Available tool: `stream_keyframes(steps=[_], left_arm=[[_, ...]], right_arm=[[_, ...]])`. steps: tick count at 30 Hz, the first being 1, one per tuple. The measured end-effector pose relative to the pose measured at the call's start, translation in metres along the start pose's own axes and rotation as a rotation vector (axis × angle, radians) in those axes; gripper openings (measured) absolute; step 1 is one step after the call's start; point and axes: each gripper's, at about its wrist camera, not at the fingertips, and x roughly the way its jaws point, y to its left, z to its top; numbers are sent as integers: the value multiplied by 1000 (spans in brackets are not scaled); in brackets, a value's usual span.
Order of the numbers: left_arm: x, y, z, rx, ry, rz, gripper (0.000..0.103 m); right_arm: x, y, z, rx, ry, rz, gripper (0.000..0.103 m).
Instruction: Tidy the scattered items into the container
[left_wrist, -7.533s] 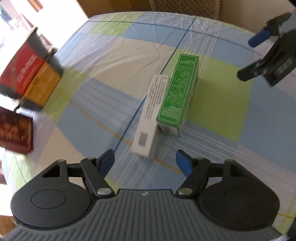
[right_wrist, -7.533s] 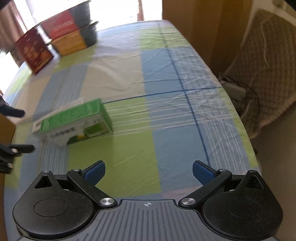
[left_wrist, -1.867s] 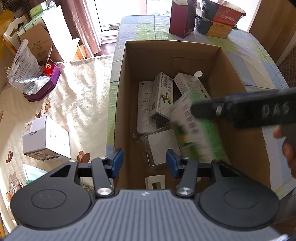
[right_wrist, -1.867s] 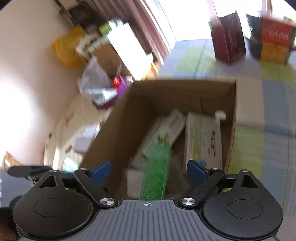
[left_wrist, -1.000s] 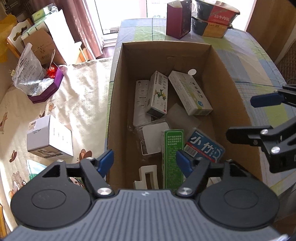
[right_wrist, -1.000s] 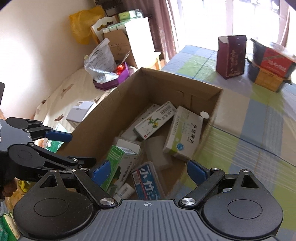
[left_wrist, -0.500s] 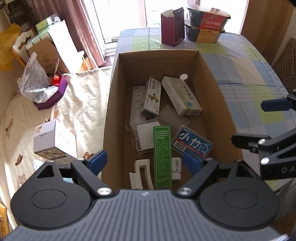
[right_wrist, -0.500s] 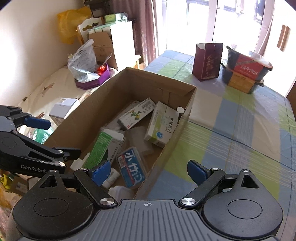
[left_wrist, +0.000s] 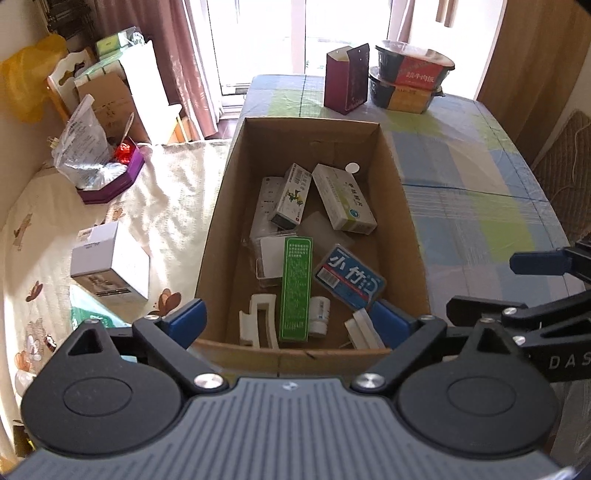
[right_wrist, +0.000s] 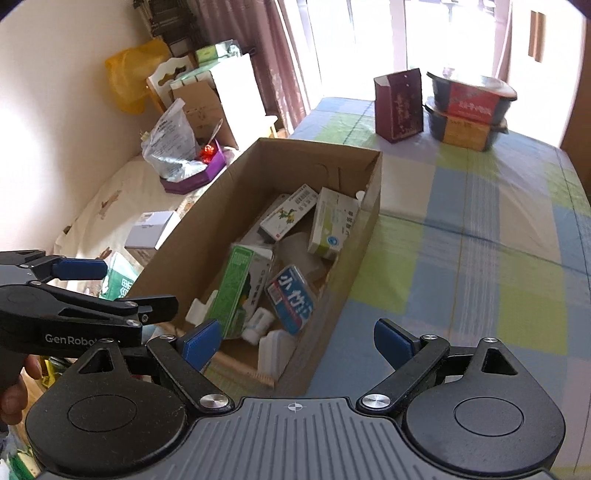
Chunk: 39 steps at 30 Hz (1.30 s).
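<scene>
Both our left gripper (left_wrist: 290, 319) and right gripper (right_wrist: 297, 341) hang spread wide and empty over the cardboard box's (left_wrist: 218, 221) near end; the green carton (left_wrist: 295, 288) lies inside, lengthwise, nearer the left.

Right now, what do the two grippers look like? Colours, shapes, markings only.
Both match: the left gripper and right gripper have a grey ribbed body, two round black discs, black linkage arms with silver pivot screws, and blue finger pads. Seen from the side, the left one reads "GenRobot" in white, cut off by the right gripper's linkage; the right one shows "DAS", cut off at the frame edge. No cables visible.
</scene>
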Motion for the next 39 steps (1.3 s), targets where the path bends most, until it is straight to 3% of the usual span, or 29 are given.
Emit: stream_keyframes(steps=[23,39], left_arm=[[-76,-36,-54,11,-131,24,98],[-88,-55,-72,-21,-150,-15,100]], right_arm=[[-67,13,-55,-57,-47,-82,95],[-85,6,-81,-68,-57,-90,95]])
